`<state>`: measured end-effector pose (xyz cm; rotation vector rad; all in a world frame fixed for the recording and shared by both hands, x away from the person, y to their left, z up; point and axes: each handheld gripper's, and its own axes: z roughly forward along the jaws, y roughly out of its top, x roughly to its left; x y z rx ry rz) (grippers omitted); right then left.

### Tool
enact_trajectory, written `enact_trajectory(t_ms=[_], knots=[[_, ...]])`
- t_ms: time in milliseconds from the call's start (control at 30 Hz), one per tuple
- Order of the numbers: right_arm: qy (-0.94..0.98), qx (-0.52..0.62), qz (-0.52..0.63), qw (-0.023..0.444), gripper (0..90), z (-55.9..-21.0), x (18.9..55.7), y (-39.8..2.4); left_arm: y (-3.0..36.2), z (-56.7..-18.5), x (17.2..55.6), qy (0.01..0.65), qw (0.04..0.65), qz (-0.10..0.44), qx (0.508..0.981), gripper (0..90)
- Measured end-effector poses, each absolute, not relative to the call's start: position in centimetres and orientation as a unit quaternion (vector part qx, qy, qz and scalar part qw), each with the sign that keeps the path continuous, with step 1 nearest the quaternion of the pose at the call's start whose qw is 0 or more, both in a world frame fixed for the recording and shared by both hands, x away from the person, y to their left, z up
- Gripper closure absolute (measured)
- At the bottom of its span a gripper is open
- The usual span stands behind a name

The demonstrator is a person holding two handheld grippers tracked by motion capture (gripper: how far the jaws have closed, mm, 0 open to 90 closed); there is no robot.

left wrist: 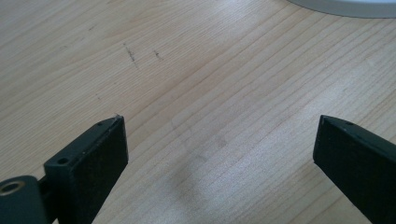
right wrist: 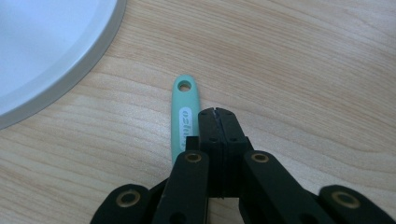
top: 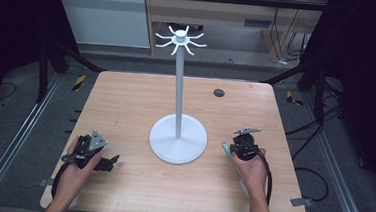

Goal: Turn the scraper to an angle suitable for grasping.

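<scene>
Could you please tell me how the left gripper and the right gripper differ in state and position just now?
The left gripper has its fingers spread wide over bare table; the right gripper has its fingers pressed together. The left gripper has nothing near its fingers, while the right gripper lies beside a mint-green handle. Both are black, hand-held and low over the table, flanking the white stand.

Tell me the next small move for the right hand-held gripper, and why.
Probably open the right hand-held gripper and shift it over the green handle. Its jaws are shut together with nothing between them, and the handle lies flat on the table just beside them, so no grasp is possible yet.
</scene>
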<state>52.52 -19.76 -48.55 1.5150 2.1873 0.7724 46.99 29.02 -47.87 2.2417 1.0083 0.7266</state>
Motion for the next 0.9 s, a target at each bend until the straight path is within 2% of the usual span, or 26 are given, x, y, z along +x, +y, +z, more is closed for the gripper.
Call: enact_trajectory(t_ms=[467,633,900], knots=[[0.806,0.493,0.298,0.135,90.0,-48.4,51.7,-18.3,29.0,-47.9,47.0,0.376,0.286,0.27,0.839,2.9],[0.815,0.484,0.288,0.137,90.0,-48.2,51.5,-17.8,29.1,-47.9,47.0,0.377,0.286,0.27,0.839,2.9],[0.831,0.463,0.269,0.149,84.7,-46.9,51.2,-16.3,29.1,-47.9,46.9,0.378,0.287,0.27,0.838,2.9]])
